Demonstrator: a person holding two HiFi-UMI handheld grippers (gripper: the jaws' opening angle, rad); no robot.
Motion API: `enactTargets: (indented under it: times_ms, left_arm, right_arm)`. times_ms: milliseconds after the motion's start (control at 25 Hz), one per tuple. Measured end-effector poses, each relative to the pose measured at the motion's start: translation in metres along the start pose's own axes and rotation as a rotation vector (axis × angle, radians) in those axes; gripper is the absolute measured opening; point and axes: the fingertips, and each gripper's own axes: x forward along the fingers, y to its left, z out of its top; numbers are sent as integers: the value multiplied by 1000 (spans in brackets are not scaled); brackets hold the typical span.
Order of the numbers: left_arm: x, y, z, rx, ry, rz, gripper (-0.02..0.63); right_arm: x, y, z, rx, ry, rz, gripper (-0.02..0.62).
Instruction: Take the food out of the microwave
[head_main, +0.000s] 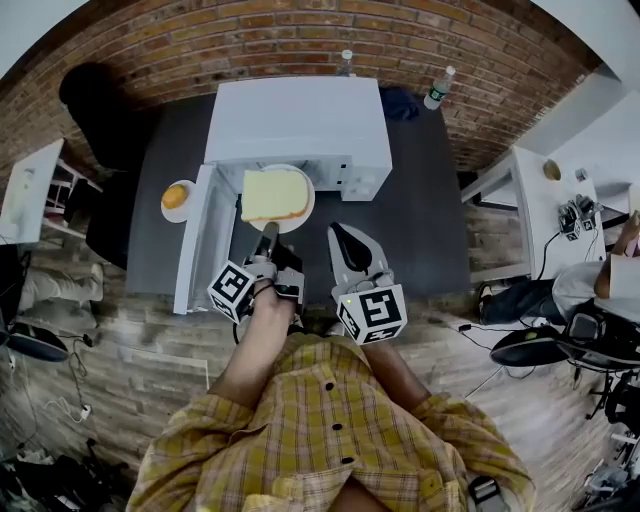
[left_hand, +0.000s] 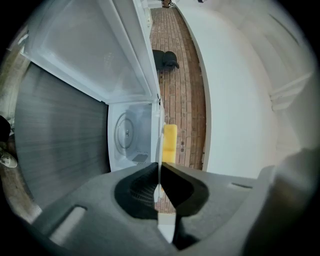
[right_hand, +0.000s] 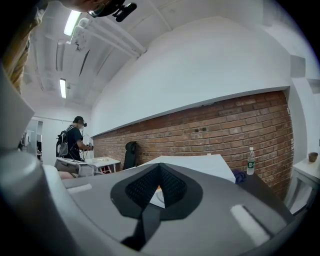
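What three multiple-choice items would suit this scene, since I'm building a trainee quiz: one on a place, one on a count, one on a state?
1. Where is the plate with the yellow food relative to the microwave?
A inside it
B held in front of its opening
C on top of it

2. How many bottles stand by the brick wall behind it?
A none
B five
C two

3. The left hand-held gripper is:
A shut on the plate's rim
B wide open and empty
C out of view

Answers:
1 B, the head view shows the plate out in front of the cavity.
2 C, one stands behind the top and one further right.
3 A, its own view shows the jaws pinching the plate's edge.
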Motion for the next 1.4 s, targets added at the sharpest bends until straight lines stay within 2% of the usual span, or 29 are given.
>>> enactTargets:
  times_ms: [360,1400]
  left_arm:
    - [-8,-24,-3,-1,1,-30,12]
    - [-13,-77,-11,-14,32,-137,12]
  right_arm:
    - [8,4,4,6,-8,23,-6]
    - [25,0,11,-19,-17,21,-6]
